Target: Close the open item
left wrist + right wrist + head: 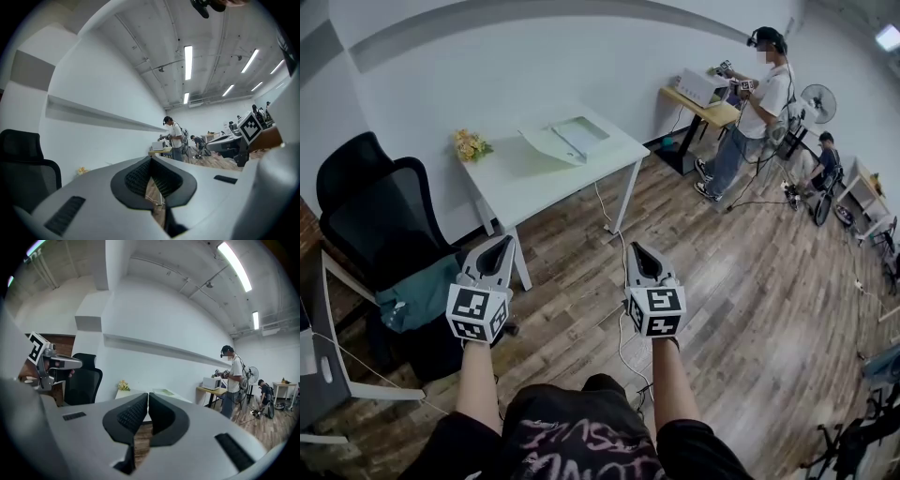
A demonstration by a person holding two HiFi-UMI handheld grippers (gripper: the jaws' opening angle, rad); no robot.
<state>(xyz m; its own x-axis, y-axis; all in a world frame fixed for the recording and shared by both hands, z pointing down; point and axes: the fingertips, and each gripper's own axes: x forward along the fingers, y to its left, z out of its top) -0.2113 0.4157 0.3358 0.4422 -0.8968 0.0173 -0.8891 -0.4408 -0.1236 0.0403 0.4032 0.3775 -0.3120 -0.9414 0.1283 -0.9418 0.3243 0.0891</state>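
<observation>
Only head view plainly shows the open white item (567, 139).

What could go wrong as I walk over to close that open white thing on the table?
A cable lies on the floor between you and the table, so it may be a trip risk. The flowers stand near the open white thing, so a wide swing of the left claw could knock them over.
</observation>
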